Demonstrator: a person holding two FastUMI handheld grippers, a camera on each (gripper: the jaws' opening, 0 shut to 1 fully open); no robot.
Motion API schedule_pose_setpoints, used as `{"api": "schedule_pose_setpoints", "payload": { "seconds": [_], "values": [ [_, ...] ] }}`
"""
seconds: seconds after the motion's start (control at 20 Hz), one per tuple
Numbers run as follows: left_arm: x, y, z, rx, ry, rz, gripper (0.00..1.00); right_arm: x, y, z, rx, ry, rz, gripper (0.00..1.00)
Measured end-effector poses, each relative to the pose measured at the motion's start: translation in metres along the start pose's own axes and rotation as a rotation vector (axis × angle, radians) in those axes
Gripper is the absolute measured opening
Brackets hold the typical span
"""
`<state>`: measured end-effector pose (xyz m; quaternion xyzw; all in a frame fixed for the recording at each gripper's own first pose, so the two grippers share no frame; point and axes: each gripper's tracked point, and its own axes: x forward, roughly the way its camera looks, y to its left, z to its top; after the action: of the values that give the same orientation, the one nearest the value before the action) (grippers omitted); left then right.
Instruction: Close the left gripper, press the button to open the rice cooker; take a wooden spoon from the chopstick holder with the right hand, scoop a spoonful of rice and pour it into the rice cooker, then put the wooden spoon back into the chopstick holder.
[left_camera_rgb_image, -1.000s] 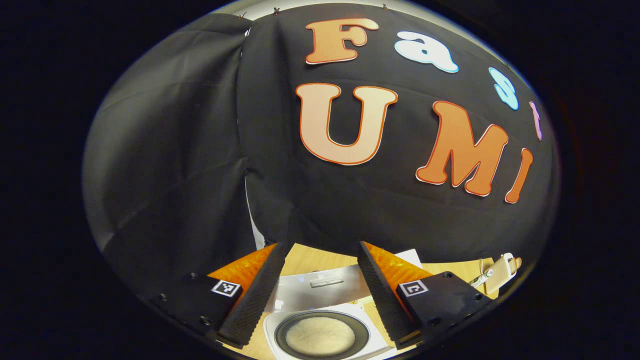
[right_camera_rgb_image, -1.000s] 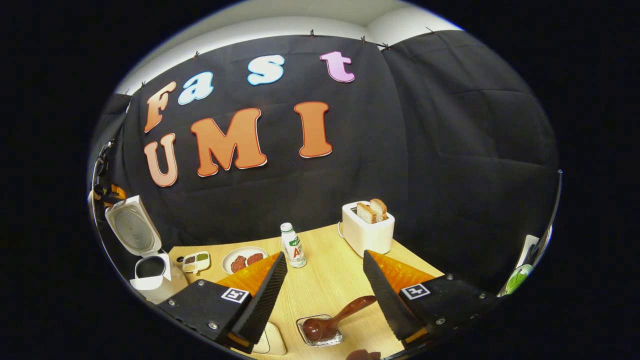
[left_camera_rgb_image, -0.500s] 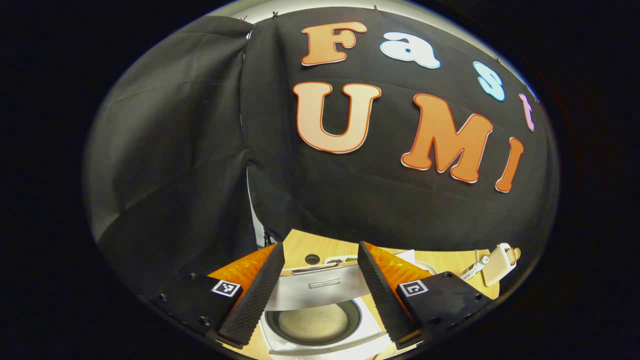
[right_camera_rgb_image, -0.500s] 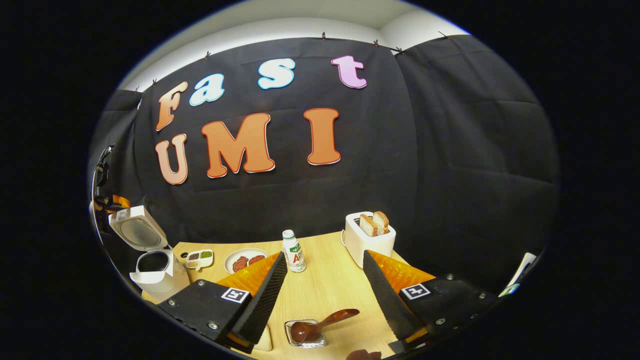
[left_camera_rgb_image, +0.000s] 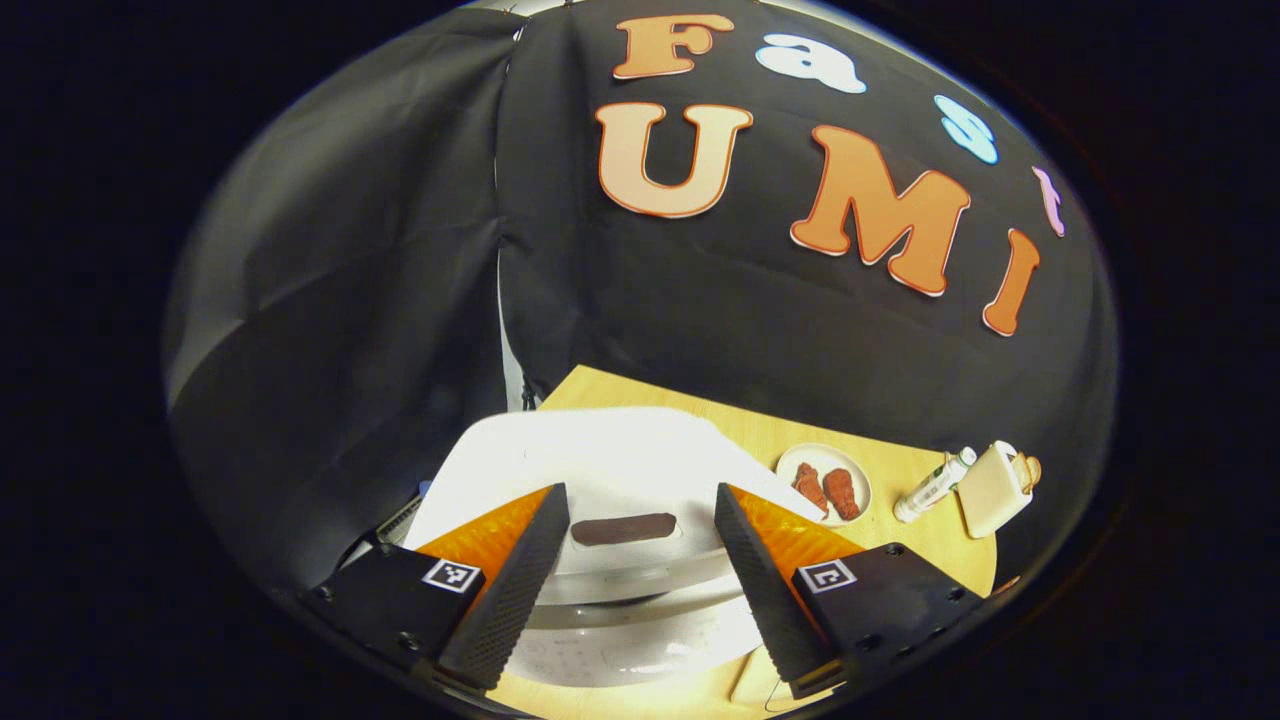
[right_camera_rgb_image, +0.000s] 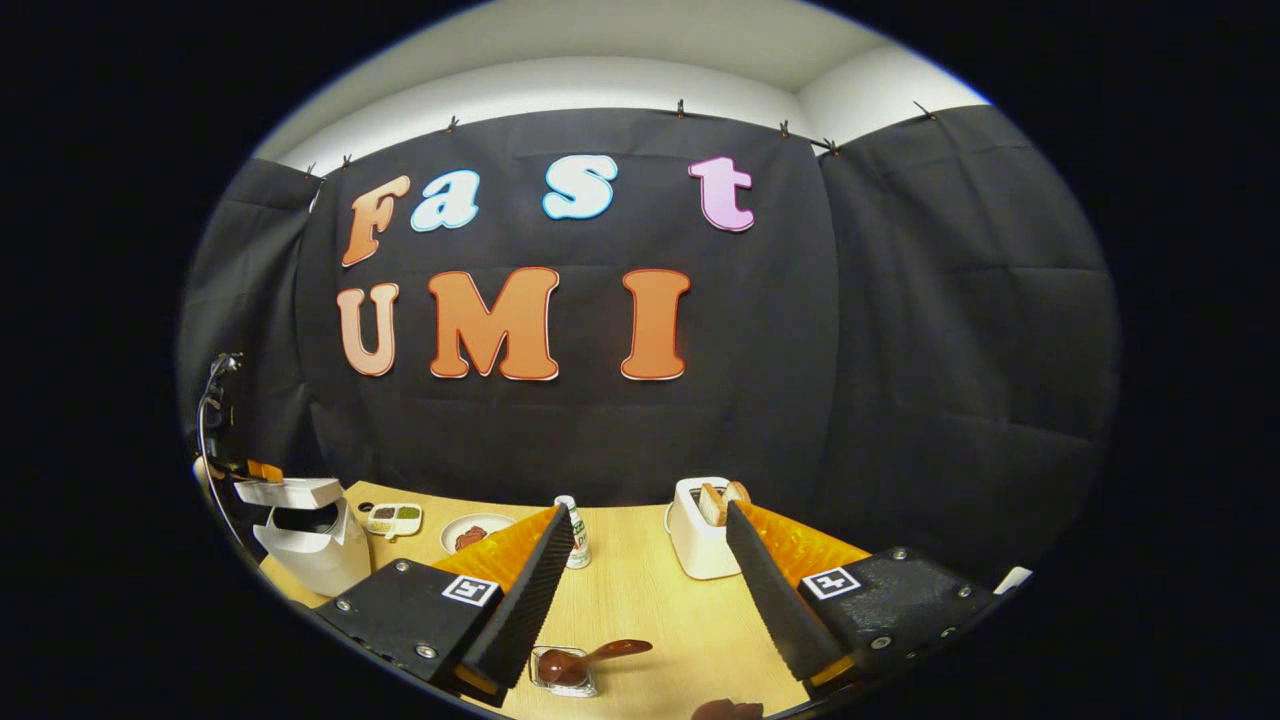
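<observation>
The rice cooker (left_camera_rgb_image: 600, 470) lid has swung nearly down in the last second, hiding the rice seen a moment ago. The left gripper (left_camera_rgb_image: 640, 520) hovers just above that lid with its fingers apart, gripping nothing. Right of the cooker, the wooden spoon (right_camera_rgb_image: 590, 658) rests in its clear holder (right_camera_rgb_image: 562, 672) beneath the right gripper (right_camera_rgb_image: 648, 545), also spread and empty (so the spoon looks returned and the job near done).

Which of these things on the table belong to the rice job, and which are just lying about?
For the job:
rice cooker, lid nearly down
wooden spoon, bowl in a small clear holder
left claw, open over the cooker
right claw, open

Just lying about:
toaster with bread
small bottle
plate of food
divided dish
</observation>
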<state>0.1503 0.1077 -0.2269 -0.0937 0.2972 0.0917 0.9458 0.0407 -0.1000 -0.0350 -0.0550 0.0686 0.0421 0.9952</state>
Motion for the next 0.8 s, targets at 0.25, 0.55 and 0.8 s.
{"api": "schedule_pose_setpoints", "payload": {
  "seconds": [0.25, 0.55, 0.8],
  "values": [
    [0.001, 0.004, -0.048, -0.031, 0.072, 0.001, 1.0, -0.013, -0.015, 0.004, -0.011, -0.015, -0.002, 0.95],
    [0.0, 0.017, -0.077, 0.017, 0.136, 0.045, 1.0, -0.022, -0.03, -0.009, 0.022, 0.008, -0.01, 0.95],
    [0.006, 0.019, -0.073, 0.034, 0.108, 0.071, 1.0, -0.025, -0.036, -0.025, 0.039, 0.032, -0.013, 0.95]
  ]
}}
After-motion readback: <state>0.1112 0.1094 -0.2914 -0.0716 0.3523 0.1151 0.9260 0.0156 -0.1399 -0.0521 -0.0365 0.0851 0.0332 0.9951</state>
